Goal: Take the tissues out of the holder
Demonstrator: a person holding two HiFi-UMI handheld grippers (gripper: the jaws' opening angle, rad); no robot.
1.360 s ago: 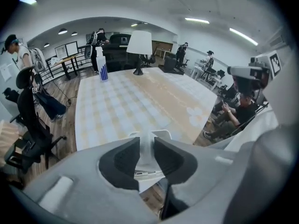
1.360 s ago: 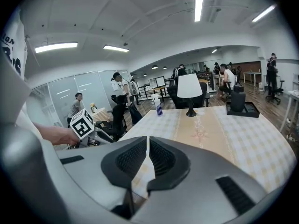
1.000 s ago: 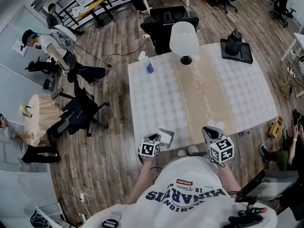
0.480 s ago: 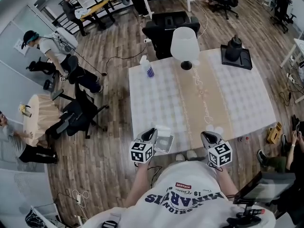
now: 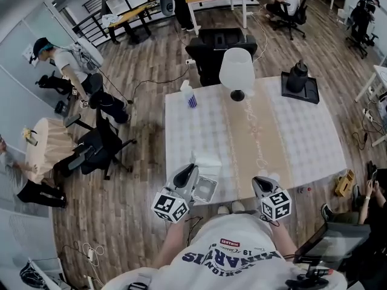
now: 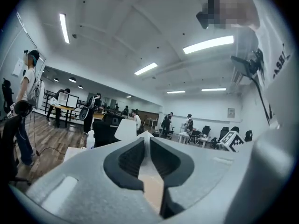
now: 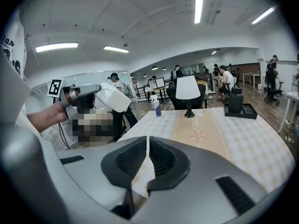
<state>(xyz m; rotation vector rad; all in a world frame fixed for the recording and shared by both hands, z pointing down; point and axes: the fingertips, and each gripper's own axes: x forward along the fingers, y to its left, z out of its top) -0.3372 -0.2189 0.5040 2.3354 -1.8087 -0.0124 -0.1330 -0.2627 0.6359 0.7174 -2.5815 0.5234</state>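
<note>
A grey square tissue holder (image 5: 204, 190) sits at the near edge of the table (image 5: 302, 138). A white tissue (image 5: 206, 162) stands up out of it, and my left gripper (image 5: 188, 173) touches it from the left. In the left gripper view, that gripper (image 6: 148, 143) has its jaws closed on a thin white sheet. The right gripper view shows the tissue (image 7: 112, 97) hanging from the left gripper. My right gripper (image 5: 264, 181) hovers over the table's near edge, right of the holder. Its jaws (image 7: 147, 146) are shut with only a pale sliver between the pads.
A white table lamp (image 5: 236, 68), a spray bottle (image 5: 188, 94) and a black kettle on a dark tray (image 5: 296, 76) stand along the far side of the table. A black office chair (image 5: 221, 44) is behind it. People sit and stand at the left.
A white tissue has risen out of the holder with the left gripper, which has drawn back to the left. The right gripper has stayed near the table edge.
</note>
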